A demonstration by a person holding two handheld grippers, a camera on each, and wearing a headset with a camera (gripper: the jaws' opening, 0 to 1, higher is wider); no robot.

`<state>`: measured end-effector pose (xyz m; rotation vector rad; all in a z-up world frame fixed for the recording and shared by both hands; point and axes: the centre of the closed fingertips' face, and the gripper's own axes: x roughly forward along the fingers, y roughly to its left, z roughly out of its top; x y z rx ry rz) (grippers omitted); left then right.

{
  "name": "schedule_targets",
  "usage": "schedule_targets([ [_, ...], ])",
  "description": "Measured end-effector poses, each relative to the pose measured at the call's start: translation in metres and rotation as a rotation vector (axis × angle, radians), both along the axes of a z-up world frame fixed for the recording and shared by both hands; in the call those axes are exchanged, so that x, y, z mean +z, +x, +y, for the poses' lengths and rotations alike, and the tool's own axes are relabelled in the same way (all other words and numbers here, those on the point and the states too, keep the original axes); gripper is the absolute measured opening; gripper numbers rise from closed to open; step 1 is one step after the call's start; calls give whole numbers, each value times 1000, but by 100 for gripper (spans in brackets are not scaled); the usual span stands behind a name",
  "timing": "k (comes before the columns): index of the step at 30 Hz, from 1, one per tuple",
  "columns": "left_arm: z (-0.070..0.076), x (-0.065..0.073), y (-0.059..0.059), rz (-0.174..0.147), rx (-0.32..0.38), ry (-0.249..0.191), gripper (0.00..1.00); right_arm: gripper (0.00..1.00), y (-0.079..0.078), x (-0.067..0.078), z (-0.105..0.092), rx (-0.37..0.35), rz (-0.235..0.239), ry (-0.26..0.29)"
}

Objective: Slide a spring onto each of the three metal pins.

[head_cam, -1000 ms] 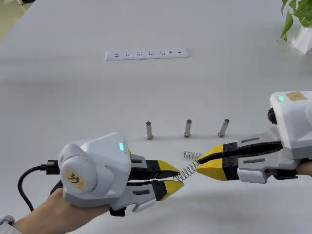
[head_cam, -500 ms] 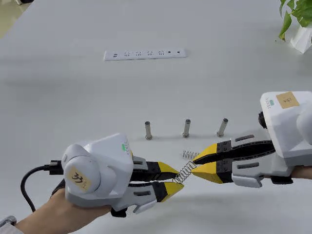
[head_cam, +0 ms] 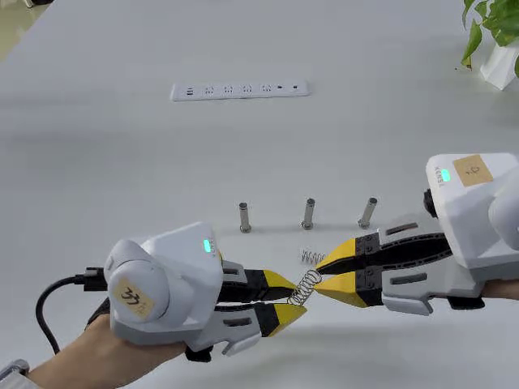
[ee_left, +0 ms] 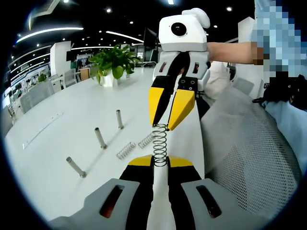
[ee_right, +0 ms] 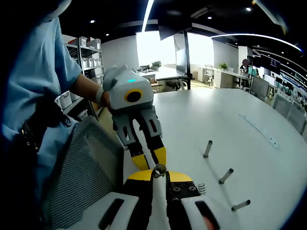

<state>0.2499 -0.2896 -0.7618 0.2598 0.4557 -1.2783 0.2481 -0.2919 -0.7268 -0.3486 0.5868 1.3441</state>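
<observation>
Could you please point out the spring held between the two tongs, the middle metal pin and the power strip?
held spring (head_cam: 306, 285): head view, middle coils.
middle pin (head_cam: 308, 214): head view, mid-shaft.
power strip (head_cam: 241, 90): head view, centre of its top face.

open-plan office: desks (ee_right: 165, 73), storage shelves (ee_right: 91, 51), ceiling striplights (ee_right: 147, 15).

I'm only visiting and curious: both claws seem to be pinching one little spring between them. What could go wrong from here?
1. The spring is held only by its ends, between the left gripper and the right gripper. If either grip slips, it may flick away.
2. The pins stand thin and upright, so a nudge while threading might tip one.
3. The loose springs lying near them could get knocked aside.
</observation>
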Motion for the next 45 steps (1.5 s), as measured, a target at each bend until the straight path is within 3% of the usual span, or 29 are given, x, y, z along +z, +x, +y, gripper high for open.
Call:
schedule_targets([
  [6,-1,2,0,3,0,-13,6,10,2,-1,-1,17,6,-24],
  [12,-1,5,2,-4,-1,-13,6,37,7,1,0,35,-29,-52],
  [19,2,4,3,-17,-15,16,6,42,7,-2,-1,91,-43,-106],
  [28,3,-3,2,-46,-48,76,6,41,6,-5,1,177,-67,-175],
  [33,0,0,3,-58,-64,85,6,37,7,-7,3,221,-75,-202],
  [40,-4,1,4,-78,-82,92,6,27,-1,-13,2,307,-49,-253],
  [45,-6,-1,3,-71,-96,98,6,19,1,-17,2,358,-77,-303],
])
